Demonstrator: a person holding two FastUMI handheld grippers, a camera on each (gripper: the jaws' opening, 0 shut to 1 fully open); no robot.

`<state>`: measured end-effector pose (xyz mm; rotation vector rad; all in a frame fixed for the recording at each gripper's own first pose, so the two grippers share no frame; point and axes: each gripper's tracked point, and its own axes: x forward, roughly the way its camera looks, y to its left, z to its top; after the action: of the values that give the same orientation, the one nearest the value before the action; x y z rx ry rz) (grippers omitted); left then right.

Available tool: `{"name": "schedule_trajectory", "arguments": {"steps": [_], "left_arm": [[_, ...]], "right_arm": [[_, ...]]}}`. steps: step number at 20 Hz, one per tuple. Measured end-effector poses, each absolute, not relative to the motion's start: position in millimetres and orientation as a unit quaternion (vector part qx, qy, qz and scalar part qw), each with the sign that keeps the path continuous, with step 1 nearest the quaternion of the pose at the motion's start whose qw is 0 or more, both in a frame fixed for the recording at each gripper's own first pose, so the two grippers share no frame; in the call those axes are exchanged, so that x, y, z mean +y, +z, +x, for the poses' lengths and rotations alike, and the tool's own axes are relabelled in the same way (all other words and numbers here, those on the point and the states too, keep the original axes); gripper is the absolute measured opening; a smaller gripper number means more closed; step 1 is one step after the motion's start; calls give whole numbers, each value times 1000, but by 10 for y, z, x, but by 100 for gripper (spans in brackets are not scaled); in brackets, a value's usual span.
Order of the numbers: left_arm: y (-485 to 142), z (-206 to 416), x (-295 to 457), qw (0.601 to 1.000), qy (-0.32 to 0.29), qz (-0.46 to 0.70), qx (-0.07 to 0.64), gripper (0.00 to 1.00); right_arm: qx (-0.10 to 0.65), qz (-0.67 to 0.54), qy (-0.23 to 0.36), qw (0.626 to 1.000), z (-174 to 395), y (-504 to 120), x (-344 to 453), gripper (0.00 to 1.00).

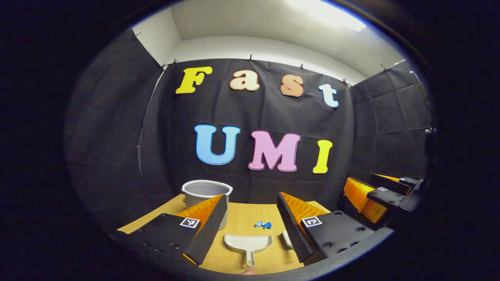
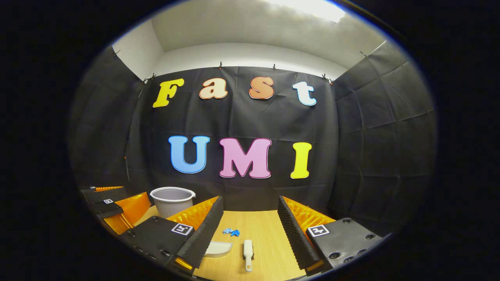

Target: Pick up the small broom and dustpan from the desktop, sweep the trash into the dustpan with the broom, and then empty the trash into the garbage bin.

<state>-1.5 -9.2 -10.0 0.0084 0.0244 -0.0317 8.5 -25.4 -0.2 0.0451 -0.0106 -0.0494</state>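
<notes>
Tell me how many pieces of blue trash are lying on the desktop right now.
2, as far as the pictures tell: small blue scraps lying side by side, touching, on the wooden desktop, beyond the dustpan and broom. More could hide behind the gripper fingers.

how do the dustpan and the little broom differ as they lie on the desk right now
The dustpan is broad, a scoop with a short handle towards the camera; the small broom is a narrow straight stick shape.
In the right gripper view the dustpan lies left of the broom, partly hidden behind a gripper finger, while the broom lies in full sight.
Both are pale, rest flat on the wooden desk and are ungripped, near the blue trash.
</notes>
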Motion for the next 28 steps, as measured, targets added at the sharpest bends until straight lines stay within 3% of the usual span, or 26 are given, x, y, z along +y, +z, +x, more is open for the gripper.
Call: {"name": "schedule_trajectory", "arguments": {"steps": [13,22,28], "left_arm": [[-312,274,-96,999,3,-7,51,77],[-1001,716,-48,987,31,-28,155,77],[-1784,897,-67,966,32,0,258,78]], "right_arm": [[4,14,-7,1000,358,-99,-251,90],[24,14,-8,1000,678,-299,-375,90],[48,2,-8,999,918,-489,-467,91]]}}
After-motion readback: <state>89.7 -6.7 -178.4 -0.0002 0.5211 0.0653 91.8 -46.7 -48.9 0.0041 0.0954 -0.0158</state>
